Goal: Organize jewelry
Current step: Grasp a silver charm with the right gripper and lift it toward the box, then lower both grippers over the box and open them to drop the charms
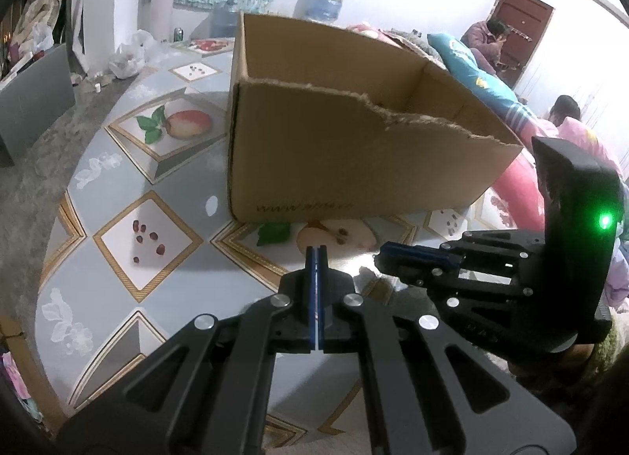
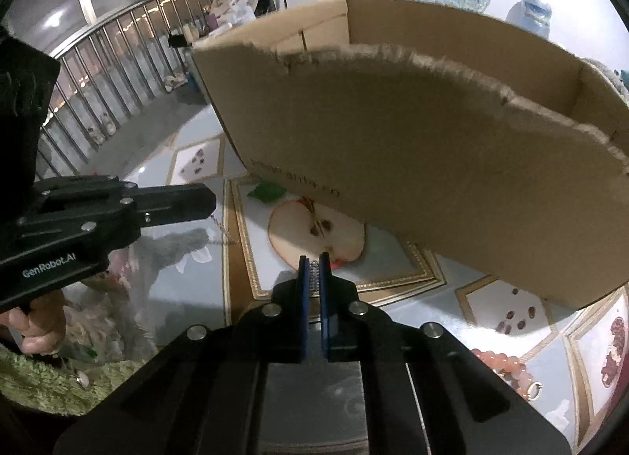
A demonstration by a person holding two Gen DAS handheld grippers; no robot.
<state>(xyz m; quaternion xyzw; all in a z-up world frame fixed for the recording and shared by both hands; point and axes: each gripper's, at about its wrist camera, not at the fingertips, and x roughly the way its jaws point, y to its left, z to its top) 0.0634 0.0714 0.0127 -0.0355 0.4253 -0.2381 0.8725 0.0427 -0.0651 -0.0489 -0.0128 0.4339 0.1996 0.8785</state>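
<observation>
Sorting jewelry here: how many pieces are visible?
3: thin chain at the left tool, chain piece in the right tool, pink bead bracelet on the table; box may hide more.

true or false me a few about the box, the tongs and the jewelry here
1. The cardboard box is open on top. True.
2. The left tongs are wide open. False: they are shut, and a thin chain hangs from their tip.
3. The pink bead bracelet lies inside the box. False: it lies on the table, outside the box.
4. The right tongs pinch silver links. True.
</observation>
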